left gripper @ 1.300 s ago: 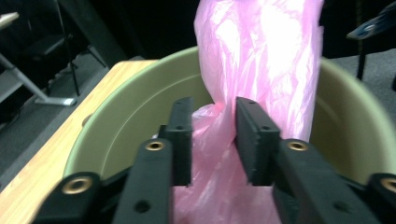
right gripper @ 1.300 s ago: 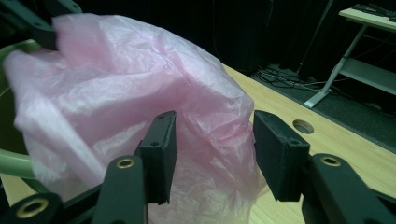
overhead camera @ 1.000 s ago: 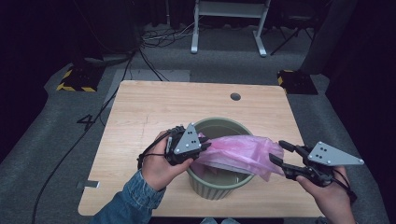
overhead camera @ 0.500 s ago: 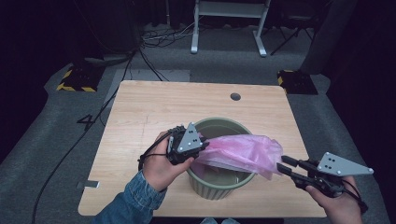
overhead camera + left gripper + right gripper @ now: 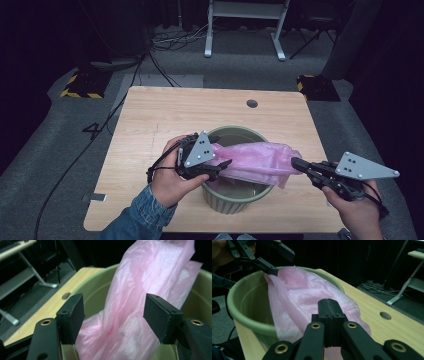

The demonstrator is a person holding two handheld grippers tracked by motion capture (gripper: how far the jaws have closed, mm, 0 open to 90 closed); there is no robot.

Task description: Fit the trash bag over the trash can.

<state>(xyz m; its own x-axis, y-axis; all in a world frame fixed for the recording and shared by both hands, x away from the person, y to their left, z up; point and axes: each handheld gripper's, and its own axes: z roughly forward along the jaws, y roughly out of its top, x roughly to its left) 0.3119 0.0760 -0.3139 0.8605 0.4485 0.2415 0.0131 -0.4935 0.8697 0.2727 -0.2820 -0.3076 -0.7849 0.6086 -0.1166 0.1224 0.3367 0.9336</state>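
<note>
While a person is working at a wooden table (image 5: 150, 130) with 2 hand-held grippers, a pink bag is being spread across a green bin.

Bin (image 5: 235, 200): standing upright near the table's front edge, between the 2 hands.

Bag (image 5: 260, 162): lying across the bin's open top, stretched from its left rim to past its right rim, partly sagging inside.

Right gripper (image 5: 296, 163): jaws clenched on the bag's right edge, just outside the bin's right rim. It is likely pulling the plastic taut so the mouth can be drawn over the rim.

Left gripper (image 5: 224, 165): jaws released and standing apart at the bin's left rim. In the left gripper view the bag is rising between the pads (image 5: 75, 315) without being pinched.

Why so: 1 side is anchored, and the open gripper is seemingly lining up to take the other side.
</note>
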